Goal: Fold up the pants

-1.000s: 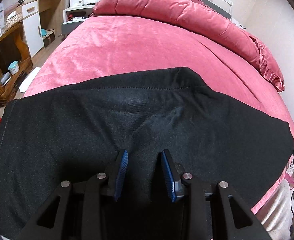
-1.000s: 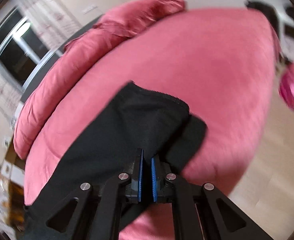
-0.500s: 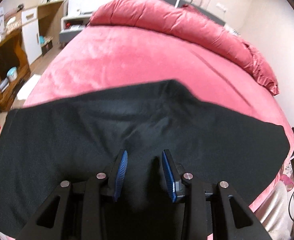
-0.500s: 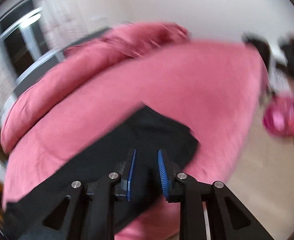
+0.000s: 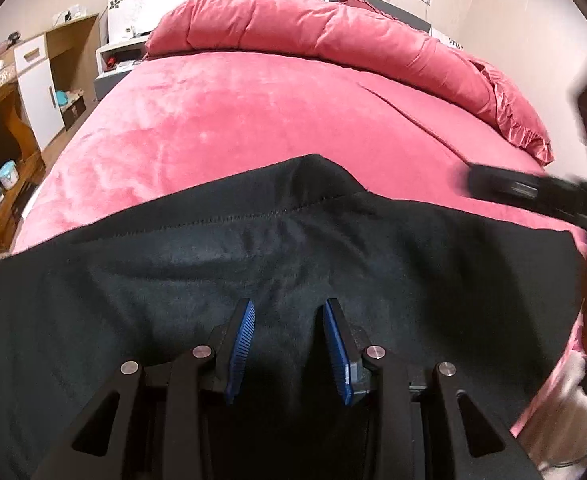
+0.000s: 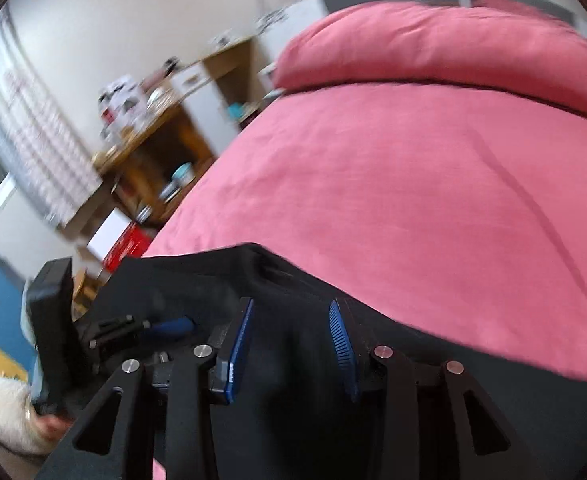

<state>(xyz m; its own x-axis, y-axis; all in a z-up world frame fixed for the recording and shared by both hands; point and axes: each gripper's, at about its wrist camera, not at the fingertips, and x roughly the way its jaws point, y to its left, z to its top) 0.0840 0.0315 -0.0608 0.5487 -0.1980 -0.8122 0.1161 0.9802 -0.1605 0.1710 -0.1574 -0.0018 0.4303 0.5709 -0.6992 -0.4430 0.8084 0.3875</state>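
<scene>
The black pants [image 5: 253, 264] lie folded flat across the near end of a pink bed [image 5: 253, 120], with a stitched hem along their far edge. My left gripper [image 5: 289, 312] is open and empty just above the middle of the pants. My right gripper [image 6: 291, 312] is open and empty over the same pants [image 6: 293, 400]. The right gripper's body shows blurred at the right edge of the left wrist view [image 5: 533, 192]. The left gripper shows at the lower left of the right wrist view [image 6: 133, 328].
A rolled pink duvet [image 5: 333, 32] lies across the head of the bed. Wooden shelves and a desk [image 5: 5, 128] stand on the left, with a white nightstand [image 5: 121, 52] behind. A red box [image 6: 129, 244] sits on the floor by the bed.
My right gripper let go of the pants' end, opened wide, and swung round to face across the bed toward the left gripper. The left gripper stayed open over the pants.
</scene>
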